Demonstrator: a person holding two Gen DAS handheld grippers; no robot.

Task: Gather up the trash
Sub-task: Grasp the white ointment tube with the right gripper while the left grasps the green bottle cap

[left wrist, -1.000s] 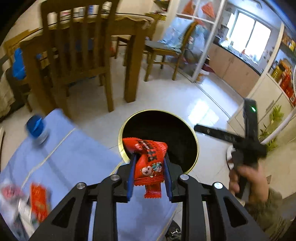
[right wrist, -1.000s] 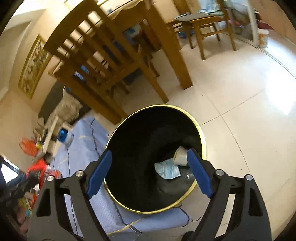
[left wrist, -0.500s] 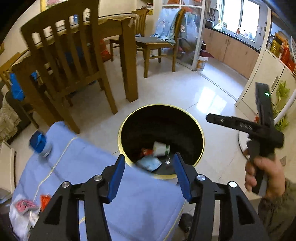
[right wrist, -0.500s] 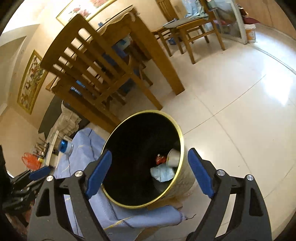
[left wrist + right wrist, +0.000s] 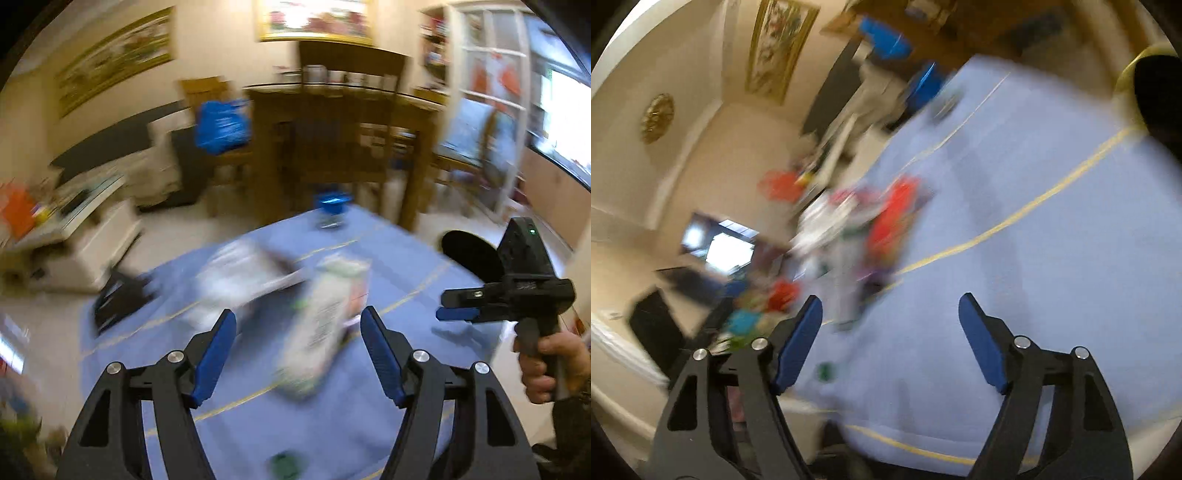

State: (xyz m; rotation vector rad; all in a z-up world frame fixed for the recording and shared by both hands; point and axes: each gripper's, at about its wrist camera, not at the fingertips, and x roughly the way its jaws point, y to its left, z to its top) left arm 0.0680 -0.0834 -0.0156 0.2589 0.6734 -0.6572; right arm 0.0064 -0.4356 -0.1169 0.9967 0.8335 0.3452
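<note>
Both views are motion-blurred. My left gripper [image 5: 297, 321] hangs over the blue cloth [image 5: 399, 266], its jaws opening with nothing pressed between them. A white and green wrapper [image 5: 321, 325] lies on the cloth just beyond the gap, next to a larger white packet [image 5: 240, 280]. My right gripper [image 5: 890, 306] is empty and its jaws are closing, still wide. It also shows side-on in a hand [image 5: 476, 301] in the left wrist view. A blurred heap of red and white wrappers [image 5: 871, 225] lies ahead of it on the cloth [image 5: 1052, 277]. The black bin [image 5: 471, 254] with its gold rim [image 5: 1126, 74] stands at the cloth's far edge.
A blue-capped bottle [image 5: 330, 208] stands at the back of the cloth. Behind it are a wooden table and chairs [image 5: 343, 147] with a blue bag [image 5: 221, 125]. A low white table [image 5: 77, 225] stands at the left. A small green bit [image 5: 825, 371] lies near the cloth's edge.
The left gripper let the red snack packet fall into the bin. Both grippers then swung away from the bin to face the cloth and the remaining wrappers.
</note>
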